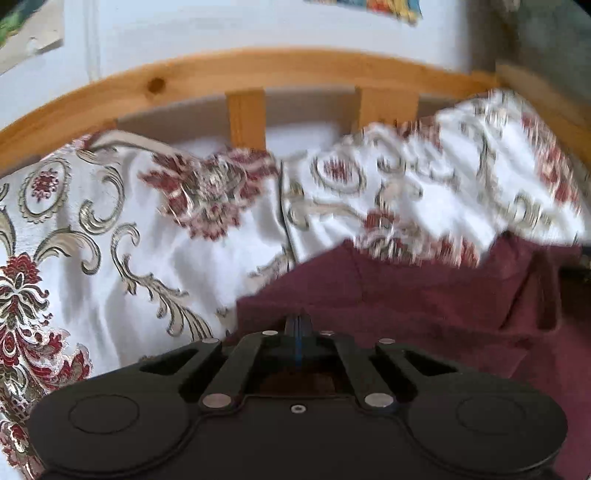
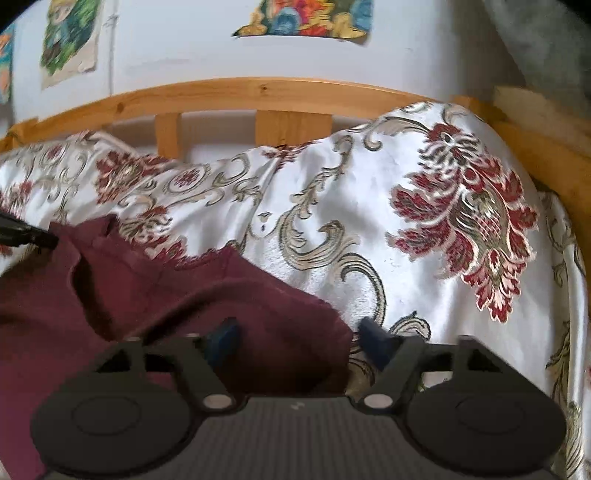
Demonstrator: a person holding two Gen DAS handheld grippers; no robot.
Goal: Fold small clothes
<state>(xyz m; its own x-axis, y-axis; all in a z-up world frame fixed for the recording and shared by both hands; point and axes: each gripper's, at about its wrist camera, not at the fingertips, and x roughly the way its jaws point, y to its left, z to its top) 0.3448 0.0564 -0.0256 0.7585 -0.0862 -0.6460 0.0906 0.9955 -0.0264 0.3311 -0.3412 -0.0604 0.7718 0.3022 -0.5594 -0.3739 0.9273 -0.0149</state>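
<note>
A maroon garment (image 1: 424, 291) lies on a bed with a white, red and gold floral cover (image 1: 110, 229). In the left wrist view my left gripper (image 1: 298, 325) has its fingers pressed together at the garment's near edge; whether cloth is between them is hidden. In the right wrist view the garment (image 2: 184, 291) fills the lower left. My right gripper (image 2: 299, 339) is open, its fingers astride the garment's right edge. The left gripper's black tip (image 2: 33, 236) touches the garment at the far left.
A wooden bed rail (image 1: 258, 70) with slats runs along the far side against a white wall with colourful pictures (image 2: 306, 18). The floral cover (image 2: 424, 221) bunches into a raised fold at the right. A wooden side rail (image 2: 546, 147) stands at the far right.
</note>
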